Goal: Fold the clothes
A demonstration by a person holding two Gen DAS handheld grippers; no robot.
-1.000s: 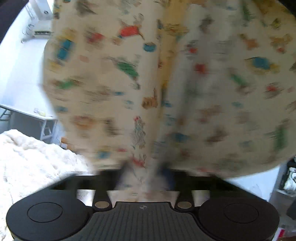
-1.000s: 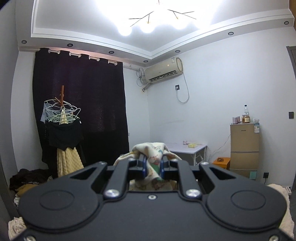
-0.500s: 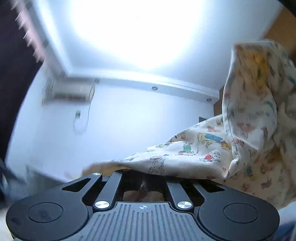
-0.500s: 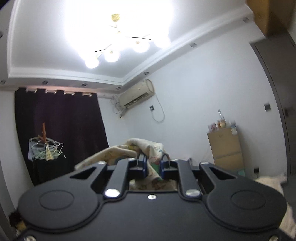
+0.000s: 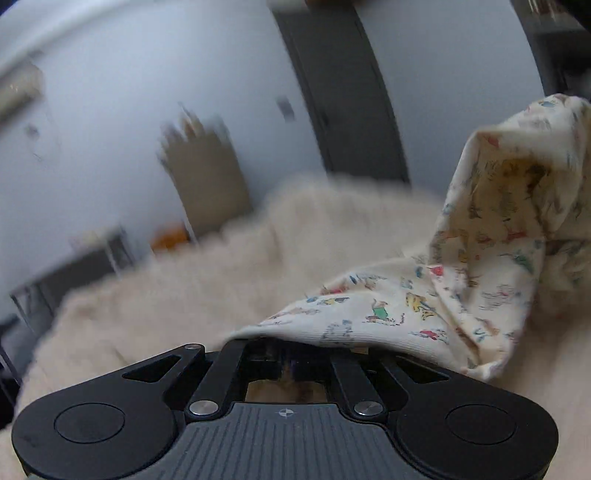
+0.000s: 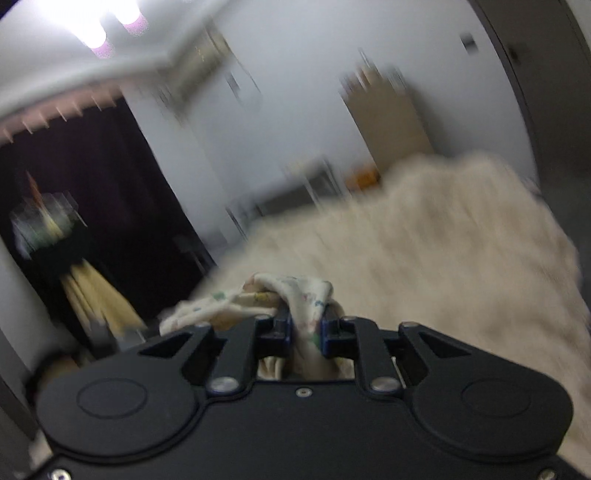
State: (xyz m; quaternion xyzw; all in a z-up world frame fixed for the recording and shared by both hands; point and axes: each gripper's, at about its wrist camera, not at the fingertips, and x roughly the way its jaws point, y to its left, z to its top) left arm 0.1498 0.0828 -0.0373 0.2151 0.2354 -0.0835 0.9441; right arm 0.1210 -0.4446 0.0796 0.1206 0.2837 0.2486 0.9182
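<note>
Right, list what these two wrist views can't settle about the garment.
- Left wrist: the printed garment drapes over the jaws, hiding the grip.
- Left wrist: its far end is cut off by the right edge.
- Right wrist: motion blur smears the fluffy blanket; the garment's type stays unclear.

Garment [image 5: 388, 314] lies on blanket [image 5: 184, 295], cabinet [image 5: 207, 177] behind.

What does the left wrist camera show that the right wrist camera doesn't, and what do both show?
Only the left wrist view: a tall dark grey door and the cream cartoon-print garment billowing up at right. Only the right wrist view: black curtains, lit ceiling lamps, and blue pads with cloth between them. Both: the garment, the fluffy cream blanket, a tan cabinet, white walls.
</note>
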